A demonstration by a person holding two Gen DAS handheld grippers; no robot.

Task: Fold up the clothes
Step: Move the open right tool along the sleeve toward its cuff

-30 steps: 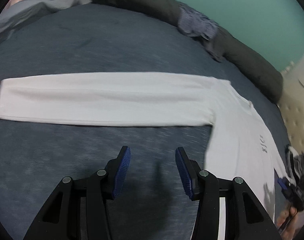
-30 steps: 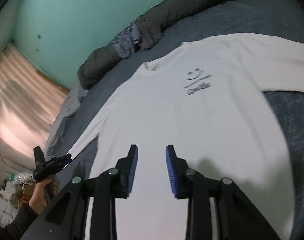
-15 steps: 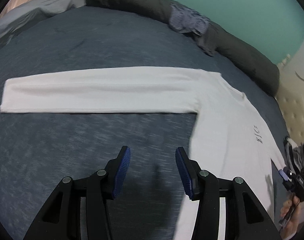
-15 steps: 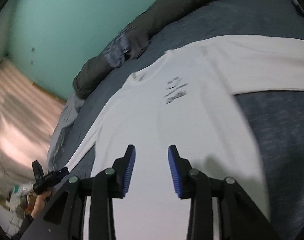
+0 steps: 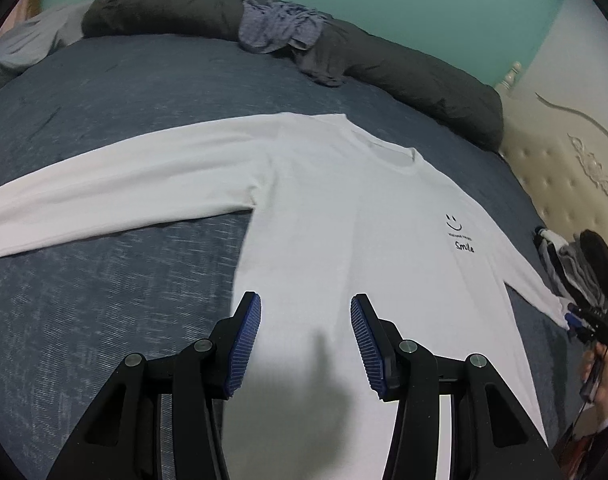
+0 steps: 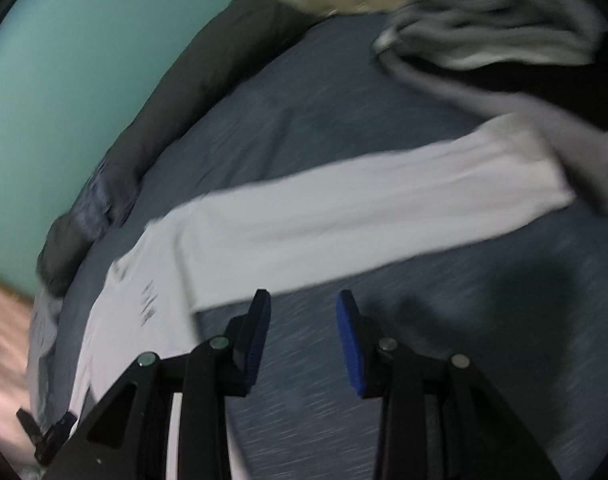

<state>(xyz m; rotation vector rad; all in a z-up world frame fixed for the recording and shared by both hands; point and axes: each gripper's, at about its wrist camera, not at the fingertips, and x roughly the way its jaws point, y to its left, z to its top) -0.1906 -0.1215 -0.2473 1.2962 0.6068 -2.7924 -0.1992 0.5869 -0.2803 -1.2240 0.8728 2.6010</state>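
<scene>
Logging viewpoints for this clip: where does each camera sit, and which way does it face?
Left wrist: on the left claw, open, above the white shirt body.
Right wrist: on the right claw, open, over the bedspread near a sleeve; blurred.
Shared: shirt, dark bolster, teal wall.

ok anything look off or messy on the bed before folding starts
The white shirt lies flat and neat. The only clutter is a crumpled grey and black clothes pile touching its sleeve cuff.
</scene>
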